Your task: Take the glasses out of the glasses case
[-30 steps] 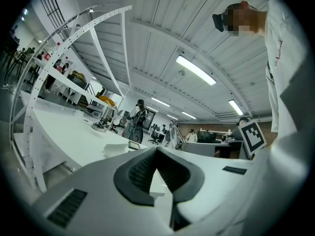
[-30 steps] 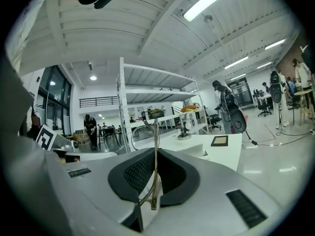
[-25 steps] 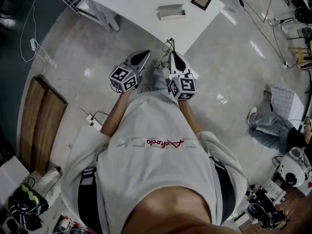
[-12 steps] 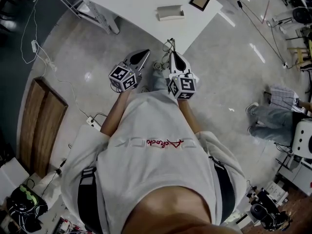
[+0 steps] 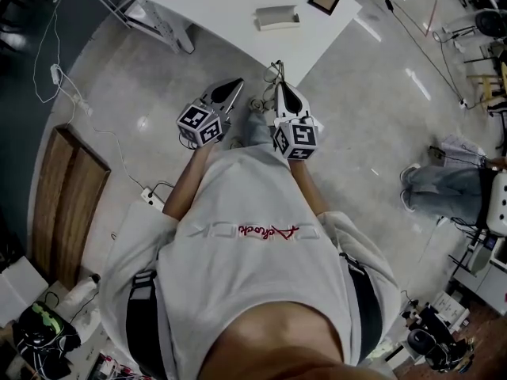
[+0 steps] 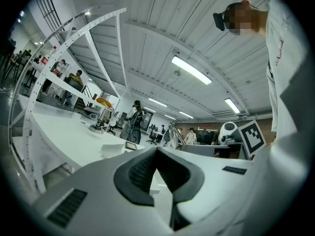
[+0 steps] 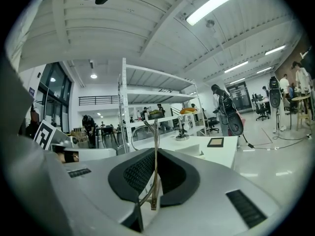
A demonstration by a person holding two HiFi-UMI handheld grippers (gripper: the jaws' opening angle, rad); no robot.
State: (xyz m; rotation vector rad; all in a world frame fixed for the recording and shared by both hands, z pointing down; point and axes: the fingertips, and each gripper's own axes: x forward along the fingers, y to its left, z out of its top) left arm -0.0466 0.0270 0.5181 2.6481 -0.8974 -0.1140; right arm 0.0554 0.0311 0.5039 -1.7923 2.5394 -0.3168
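Both sets of my jaws are sitting closed. My right gripper (image 7: 157,152) is pinching the glasses (image 7: 153,183) by a thin temple, its wire running upright between the pads, while my left gripper (image 6: 157,150) is clamping nothing. Farther off, the glasses case (image 5: 277,17) is lying crosswise on the white table (image 5: 214,6), straight ahead of my right jaws.

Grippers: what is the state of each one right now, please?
Left gripper: closed, nothing between its jaws.
Right gripper: closed on the glasses, by one thin arm of the frame.
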